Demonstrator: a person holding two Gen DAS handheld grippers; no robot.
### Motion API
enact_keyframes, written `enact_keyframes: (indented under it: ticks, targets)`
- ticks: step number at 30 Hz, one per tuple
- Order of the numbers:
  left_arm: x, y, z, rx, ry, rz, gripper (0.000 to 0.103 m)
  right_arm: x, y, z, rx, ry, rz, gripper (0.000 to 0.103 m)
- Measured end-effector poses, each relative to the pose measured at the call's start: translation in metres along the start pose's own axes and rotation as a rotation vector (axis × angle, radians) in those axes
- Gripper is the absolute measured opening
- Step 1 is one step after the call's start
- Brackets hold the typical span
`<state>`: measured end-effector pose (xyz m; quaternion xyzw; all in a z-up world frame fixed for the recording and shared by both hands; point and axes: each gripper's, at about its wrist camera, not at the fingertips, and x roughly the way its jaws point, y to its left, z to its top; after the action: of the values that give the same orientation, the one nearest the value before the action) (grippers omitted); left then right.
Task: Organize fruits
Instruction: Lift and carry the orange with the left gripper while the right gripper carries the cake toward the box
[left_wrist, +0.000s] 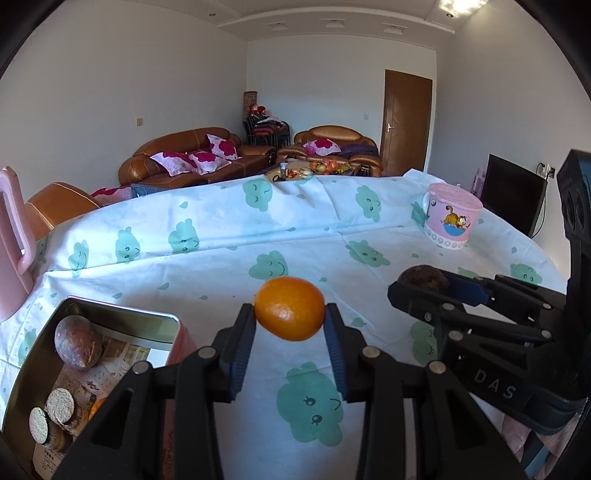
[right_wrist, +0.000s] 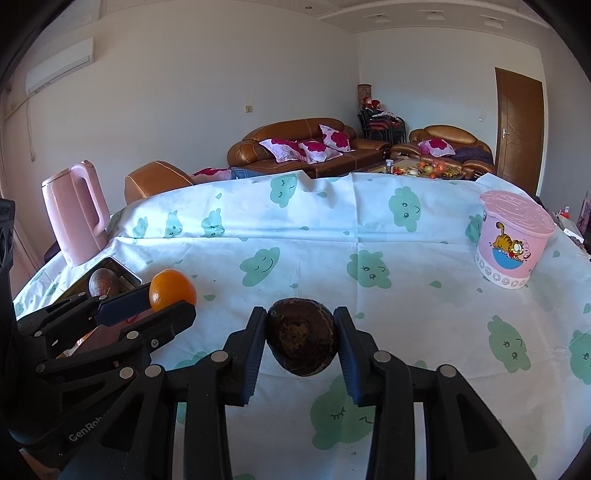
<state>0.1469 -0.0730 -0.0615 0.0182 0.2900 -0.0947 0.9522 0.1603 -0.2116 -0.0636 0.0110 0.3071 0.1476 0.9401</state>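
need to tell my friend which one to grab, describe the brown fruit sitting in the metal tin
Start at the table under the cloud-print cloth, then go to the pink kettle at its left edge. Just in front of it sits an open metal tin. The brown fruit is the round, mottled ball at the tin's far end, unlike the flat-topped cut pieces nearer the camera.

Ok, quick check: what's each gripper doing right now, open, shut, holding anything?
Left gripper: shut on the orange, held above the tablecloth.
Right gripper: shut on the dark brown fruit, also lifted.
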Motion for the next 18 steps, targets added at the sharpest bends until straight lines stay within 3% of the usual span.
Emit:
enact_keyframes:
  ticks: [18]
  targets:
    - [-0.011,0.001,-0.002,-0.007,-0.051,0.005,0.039,-0.019,0.003,-0.003,-0.014,-0.104,-0.028,0.040]
